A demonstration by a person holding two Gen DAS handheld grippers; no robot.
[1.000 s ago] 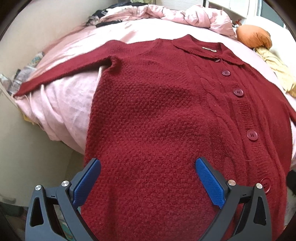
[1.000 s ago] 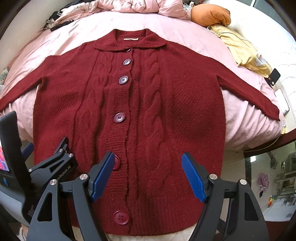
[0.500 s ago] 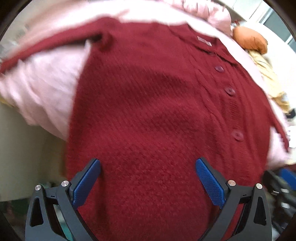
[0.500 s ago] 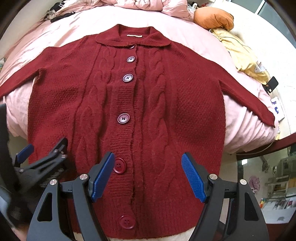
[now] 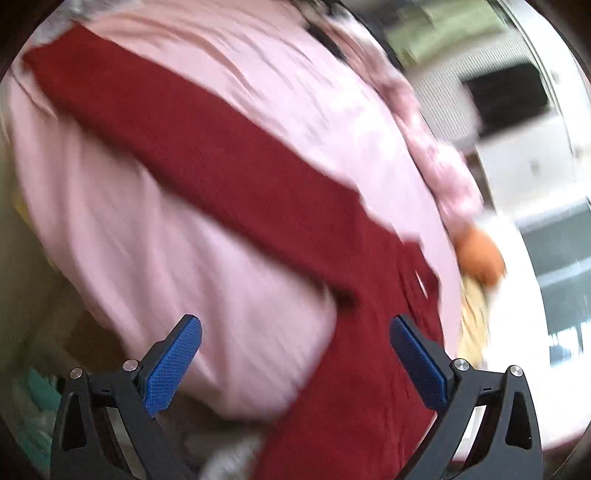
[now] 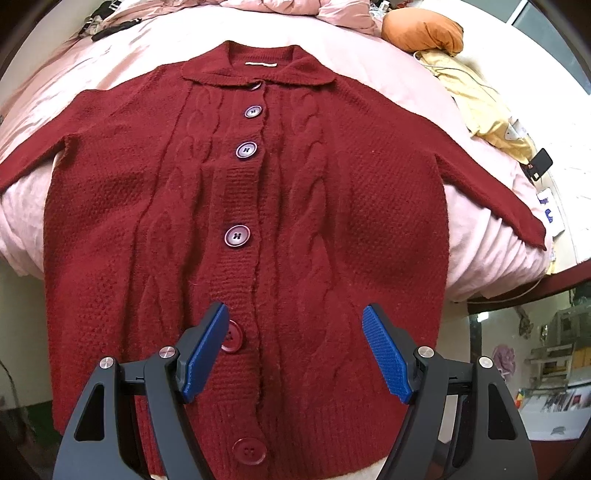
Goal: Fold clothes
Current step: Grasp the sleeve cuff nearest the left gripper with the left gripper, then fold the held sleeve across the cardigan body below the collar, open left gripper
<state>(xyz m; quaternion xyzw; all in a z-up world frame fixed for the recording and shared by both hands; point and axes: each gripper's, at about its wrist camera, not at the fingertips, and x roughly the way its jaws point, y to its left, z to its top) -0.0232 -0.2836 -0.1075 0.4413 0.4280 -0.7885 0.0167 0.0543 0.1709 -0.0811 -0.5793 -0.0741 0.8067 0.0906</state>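
Observation:
A dark red knitted cardigan (image 6: 314,206) lies flat and buttoned on a pink bed (image 6: 476,236), collar at the far end, both sleeves spread sideways. My right gripper (image 6: 295,343) hangs open above its lower front, near the button row, holding nothing. The left wrist view is blurred. In it the cardigan's left sleeve (image 5: 192,147) runs diagonally across the pink sheet (image 5: 147,258). My left gripper (image 5: 295,354) is open and empty, over the bed's edge beside the sleeve's armpit.
An orange cushion (image 6: 421,29) and a yellow garment (image 6: 476,99) lie at the far right of the bed, with a dark phone (image 6: 541,162) near the right edge. Crumpled pink bedding (image 6: 295,7) is heaped at the far end. Floor shows at the right.
My left gripper has swung left off the cardigan's body and rolled, so it now faces the left sleeve. It has left the right wrist view. The right gripper has stayed in place.

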